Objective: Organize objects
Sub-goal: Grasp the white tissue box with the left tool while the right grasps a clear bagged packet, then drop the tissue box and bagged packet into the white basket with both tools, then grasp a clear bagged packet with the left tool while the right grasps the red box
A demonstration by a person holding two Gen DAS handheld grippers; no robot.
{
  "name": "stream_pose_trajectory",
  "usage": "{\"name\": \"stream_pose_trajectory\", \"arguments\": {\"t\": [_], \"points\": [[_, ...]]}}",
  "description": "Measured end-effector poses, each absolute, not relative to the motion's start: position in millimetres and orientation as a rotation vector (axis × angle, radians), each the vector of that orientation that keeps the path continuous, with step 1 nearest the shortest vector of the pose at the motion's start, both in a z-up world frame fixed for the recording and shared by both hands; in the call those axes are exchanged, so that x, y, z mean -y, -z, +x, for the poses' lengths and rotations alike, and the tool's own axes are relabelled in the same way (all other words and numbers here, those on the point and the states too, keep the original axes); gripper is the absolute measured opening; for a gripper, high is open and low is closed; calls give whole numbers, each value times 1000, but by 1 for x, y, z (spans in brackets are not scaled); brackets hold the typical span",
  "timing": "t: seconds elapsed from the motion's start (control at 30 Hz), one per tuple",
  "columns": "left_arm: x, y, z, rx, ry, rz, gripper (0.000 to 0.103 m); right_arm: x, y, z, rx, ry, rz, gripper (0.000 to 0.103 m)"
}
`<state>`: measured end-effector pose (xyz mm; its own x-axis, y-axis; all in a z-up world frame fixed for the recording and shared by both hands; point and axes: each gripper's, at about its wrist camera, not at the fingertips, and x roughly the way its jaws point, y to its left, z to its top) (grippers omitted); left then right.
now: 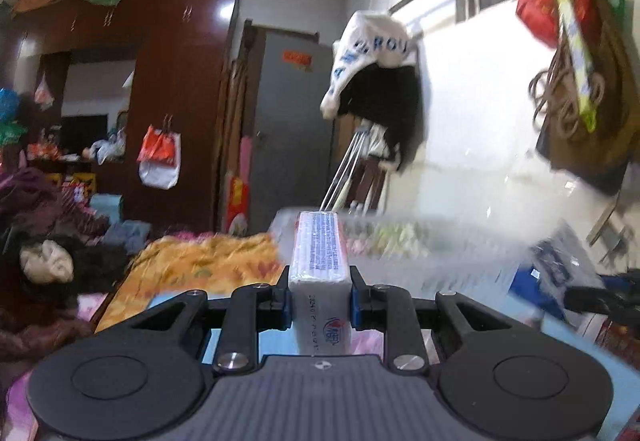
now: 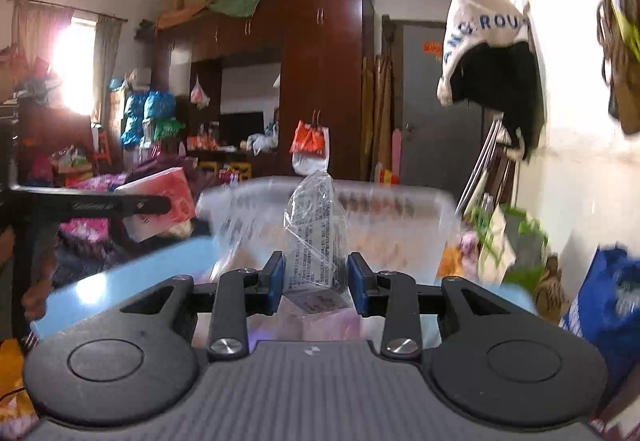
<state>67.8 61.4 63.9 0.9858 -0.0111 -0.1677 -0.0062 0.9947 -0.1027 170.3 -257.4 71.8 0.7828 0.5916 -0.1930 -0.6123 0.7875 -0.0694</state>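
Observation:
My left gripper (image 1: 320,283) is shut on a narrow white box (image 1: 318,253) with blue print and a red side. The box stands on edge between the blue pads and is lifted off the surface. My right gripper (image 2: 316,279) is shut on a clear plastic-wrapped packet (image 2: 316,229) with a printed label, which stands upright between its pads. A clear plastic bin (image 2: 404,209), blurred, lies just beyond both grippers. In the right wrist view the white and red box (image 2: 164,197) shows at the left, in the dark fingers of the left gripper.
A pale blue tabletop (image 2: 132,277) runs under the grippers. An orange patterned blanket (image 1: 208,261) and a doll's head (image 1: 48,265) lie to the left. A cap and dark clothes (image 1: 376,81) hang on the right wall; a blue bag (image 2: 608,305) sits beside it. A dark wardrobe (image 2: 320,81) and a grey door (image 1: 292,113) stand behind.

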Motion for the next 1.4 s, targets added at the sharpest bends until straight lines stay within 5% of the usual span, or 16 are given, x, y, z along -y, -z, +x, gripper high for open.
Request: {"name": "stream_pose_trajectory", "arguments": {"t": [0.2, 0.53, 0.57, 0.6, 0.67, 0.73, 1.07, 1.4], "points": [[-41, -121, 154, -267, 56, -84, 29, 205, -106, 269, -282, -529, -293, 37], [-24, -99, 216, -415, 32, -73, 29, 201, -82, 308, -390, -536, -266, 38], [-23, -98, 216, -416, 27, -54, 35, 203, -81, 307, -382, -546, -253, 43], [-23, -98, 214, -410, 17, -34, 41, 205, -86, 304, -365, -550, -242, 61], [-25, -99, 203, -369, -19, -29, 70, 216, -91, 288, -298, -547, -200, 89], [-30, -99, 180, -312, -19, -41, 71, 234, -91, 264, -236, -572, -168, 102], [-57, -36, 29, -204, 24, -66, 84, 319, -22, 150, -129, -594, -107, 103], [-63, 18, -7, -272, 79, -66, 84, 298, 13, 164, -254, -685, -143, 77]]}}
